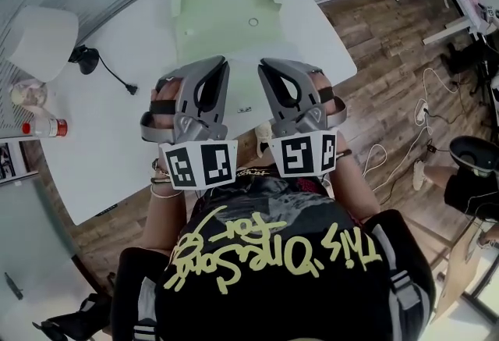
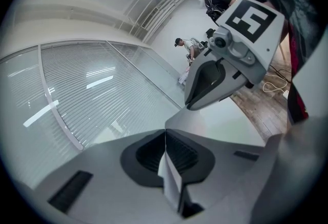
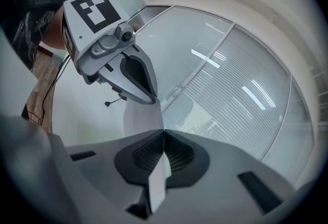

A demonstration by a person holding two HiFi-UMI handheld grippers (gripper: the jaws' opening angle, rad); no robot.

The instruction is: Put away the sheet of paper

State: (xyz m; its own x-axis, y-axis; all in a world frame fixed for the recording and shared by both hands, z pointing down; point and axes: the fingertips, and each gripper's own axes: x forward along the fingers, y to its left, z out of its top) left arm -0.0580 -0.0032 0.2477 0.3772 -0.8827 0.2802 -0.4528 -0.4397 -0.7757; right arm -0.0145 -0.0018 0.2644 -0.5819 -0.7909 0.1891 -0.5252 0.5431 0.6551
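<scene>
My left gripper (image 1: 221, 63) and right gripper (image 1: 265, 65) are side by side over the white table (image 1: 101, 152), close to the person's body. Each is shut on an edge of the white sheet of paper (image 2: 207, 126), which spans between them. In the left gripper view the sheet is pinched in the left gripper (image 2: 165, 133) and runs under the right gripper (image 2: 225, 64). In the right gripper view the right gripper (image 3: 164, 133) pinches the sheet (image 3: 137, 118) below the left gripper (image 3: 118, 64). A pale green folder (image 1: 222, 0) with a snap lies open on the table beyond the grippers.
A red-capped bottle (image 1: 43, 127) and a jar (image 1: 27, 94) stand at the table's left edge. A black plug with its cable (image 1: 92, 60) lies left of the folder, near a white chair (image 1: 43, 31). Cables (image 1: 417, 140) trail over the wooden floor on the right.
</scene>
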